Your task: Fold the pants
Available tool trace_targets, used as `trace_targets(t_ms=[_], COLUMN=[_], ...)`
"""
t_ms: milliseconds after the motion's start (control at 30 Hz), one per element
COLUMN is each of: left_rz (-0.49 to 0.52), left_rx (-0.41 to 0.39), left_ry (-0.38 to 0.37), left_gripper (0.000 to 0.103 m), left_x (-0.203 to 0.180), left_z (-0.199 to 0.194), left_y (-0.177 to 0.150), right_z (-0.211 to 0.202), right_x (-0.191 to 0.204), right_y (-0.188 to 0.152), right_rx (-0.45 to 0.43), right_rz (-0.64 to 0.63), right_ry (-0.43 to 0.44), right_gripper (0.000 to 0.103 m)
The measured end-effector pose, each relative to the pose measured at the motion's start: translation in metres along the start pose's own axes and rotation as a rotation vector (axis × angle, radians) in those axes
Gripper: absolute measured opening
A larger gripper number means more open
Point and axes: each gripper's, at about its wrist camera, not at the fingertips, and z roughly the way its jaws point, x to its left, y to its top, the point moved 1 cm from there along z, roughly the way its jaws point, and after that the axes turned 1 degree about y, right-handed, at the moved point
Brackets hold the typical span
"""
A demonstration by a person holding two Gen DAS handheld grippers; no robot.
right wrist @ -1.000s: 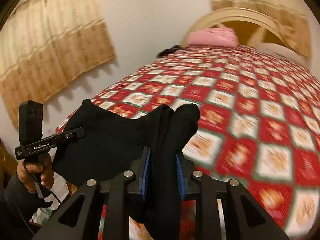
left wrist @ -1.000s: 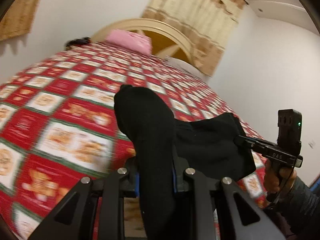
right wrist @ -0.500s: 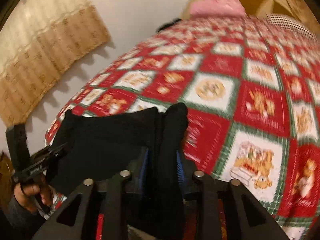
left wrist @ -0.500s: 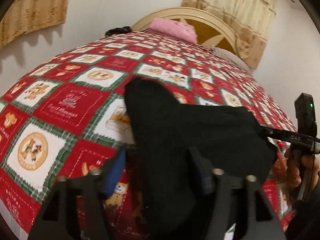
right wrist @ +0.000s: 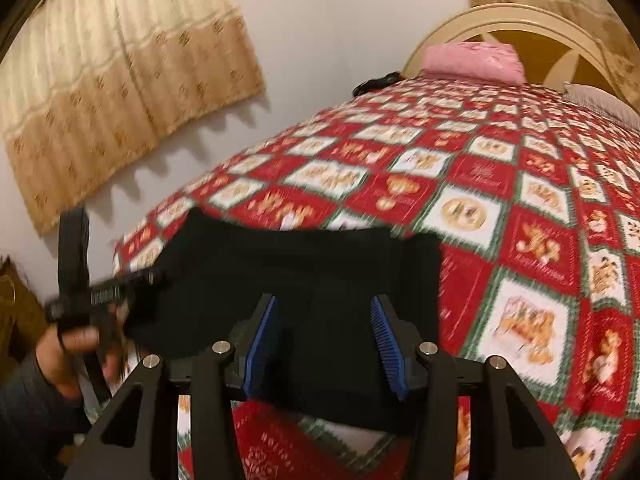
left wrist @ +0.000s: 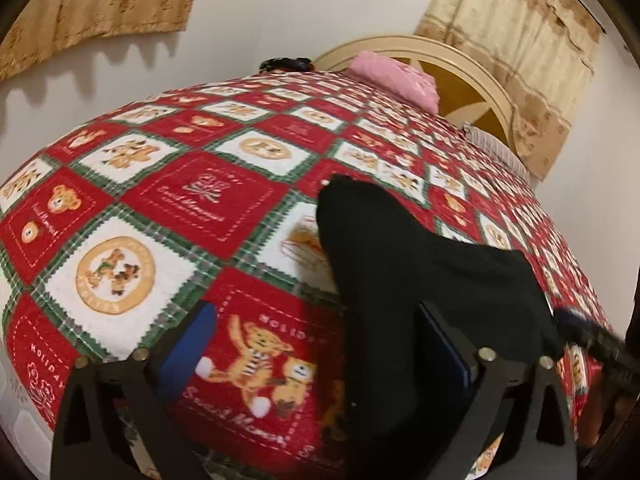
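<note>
Both tools hang over the bed (left wrist: 168,216) with their jaws opening. Left tool (left wrist: 316,356) is spread as wide as it goes; the black pants (left wrist: 400,280) lie draped against its right pad (left wrist: 444,348) only, while the left pad (left wrist: 188,352) stands clear over the quilt. Right tool (right wrist: 326,344) is about half spread, the pants (right wrist: 304,272) lying loose between its blue pads (right wrist: 262,340), neither pressing. A hand (right wrist: 68,356) grips the left tool's handle at the pants' far edge.
</note>
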Motion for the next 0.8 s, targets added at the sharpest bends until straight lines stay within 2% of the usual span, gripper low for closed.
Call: trace_targets(t_ms=[133, 167, 233, 367, 600, 733, 800], left_rz=[0.061, 0.064, 0.066, 0.066, 0.064, 0.057, 0.074], left_rx=[0.024, 0.024, 0.025, 0.023, 0.032, 0.016, -0.011], left_ry=[0.045, 0.048, 0.043, 0.035, 0.06, 0.058, 0.062], left_gripper=[0.103, 0.103, 0.103, 0.103, 0.103, 0.103, 0.103], left_x=[-0.009, -0.01, -0.01, -0.008, -0.011, -0.013, -0.017], left_z=[0.009, 0.008, 0.007, 0.006, -0.002, -0.02, -0.035], left_y=[-0.003, -0.003, -0.003, -0.004, -0.008, -0.01, -0.01], right_z=[0.015, 0.015, 0.011, 0.013, 0.011, -0.007, -0.017], right_x=[-0.011, -0.018, -0.025, -0.016, -0.02, -0.015, -0.013], right_y=[-0.016, -0.017, -0.019, -0.021, -0.021, -0.025, -0.026], right_rx=[0.069, 0.063, 0.065, 0.066, 0.047, 0.007, -0.007], right_rz=[0.015, 0.059, 0.09, 0.033, 0.059, 0.065, 0.056], right_ry=[-0.069, -0.034, -0.016, -0.064, -0.063, -0.115, -0.162], right_gripper=[0.051, 0.051, 0.051, 0.052, 0.055, 0.062, 0.074])
